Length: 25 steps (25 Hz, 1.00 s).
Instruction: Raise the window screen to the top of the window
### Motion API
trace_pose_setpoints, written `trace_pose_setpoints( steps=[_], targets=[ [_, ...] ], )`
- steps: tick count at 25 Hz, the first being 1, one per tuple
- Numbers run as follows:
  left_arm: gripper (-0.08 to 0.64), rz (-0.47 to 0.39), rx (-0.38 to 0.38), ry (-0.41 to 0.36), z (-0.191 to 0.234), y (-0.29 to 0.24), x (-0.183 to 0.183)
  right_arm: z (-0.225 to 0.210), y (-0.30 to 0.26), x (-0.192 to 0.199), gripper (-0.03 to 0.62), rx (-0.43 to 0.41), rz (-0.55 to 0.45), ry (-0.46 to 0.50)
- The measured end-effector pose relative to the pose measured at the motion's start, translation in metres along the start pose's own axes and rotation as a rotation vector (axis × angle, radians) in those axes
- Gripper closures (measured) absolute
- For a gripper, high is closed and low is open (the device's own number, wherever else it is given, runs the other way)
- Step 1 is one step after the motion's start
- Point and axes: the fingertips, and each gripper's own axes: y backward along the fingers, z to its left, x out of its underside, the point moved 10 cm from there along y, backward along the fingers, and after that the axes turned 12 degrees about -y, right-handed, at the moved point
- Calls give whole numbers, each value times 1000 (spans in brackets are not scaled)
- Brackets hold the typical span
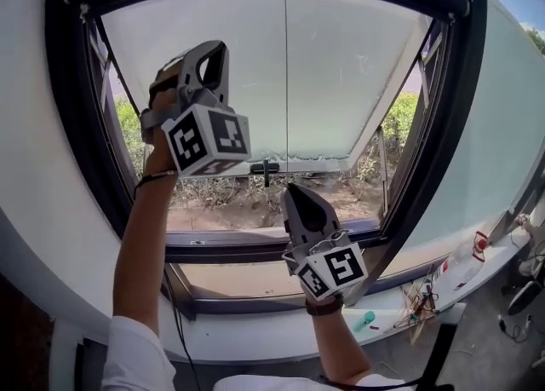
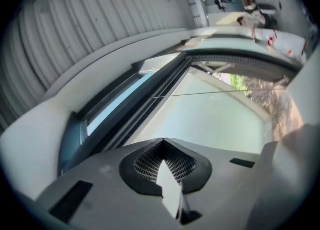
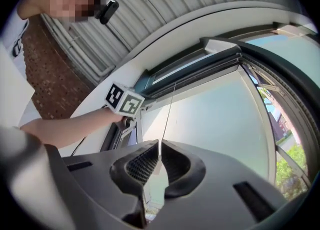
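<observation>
Right claw point(image 3: 159, 146): jaws pressed together on the thin cord point(image 3: 170, 108). Left claw point(image 1: 209, 53): raised at the left, closed on nothing. We find the screen point(image 1: 341, 74) covering the upper pane, its bottom rail about two-thirds down, with greenery showing below. We judge that the cord may slip through the pads, or a skewed pull may jam the screen. A white sill point(image 1: 255, 330) lies near us, with a bottle point(image 1: 464, 257) at its right.

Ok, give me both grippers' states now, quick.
Left gripper: closed, nothing seen between its jaws.
Right gripper: closed on the thin cord.
</observation>
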Motion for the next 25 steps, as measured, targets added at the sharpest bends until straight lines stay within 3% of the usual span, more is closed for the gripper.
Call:
trace_pose_setpoints(
  steps=[3,6,9,14,18,22,25],
  targets=[
    [560,-71,136,291,-39,52,-9,3,26,-8,601,-23,-111,-45],
    [560,-72,220,516,-81,105,-14,-2,50,-7,601,39,-38,-50],
    [560,13,305,644,-132,153,-16,-13,77,14,601,98,62,-100],
    [560,238,401,912,-216,234,-20,-21,133,55,601,158,258,-145],
    [560,398,423,1034,-259,300,-29,-23,173,85,601,162,394,-206],
    [560,425,444,1078,-271,347,-35,-17,199,108,601,186,467,-271],
    [560,436,451,1083,-262,375,-32,9,208,107,601,169,490,-249]
  ],
)
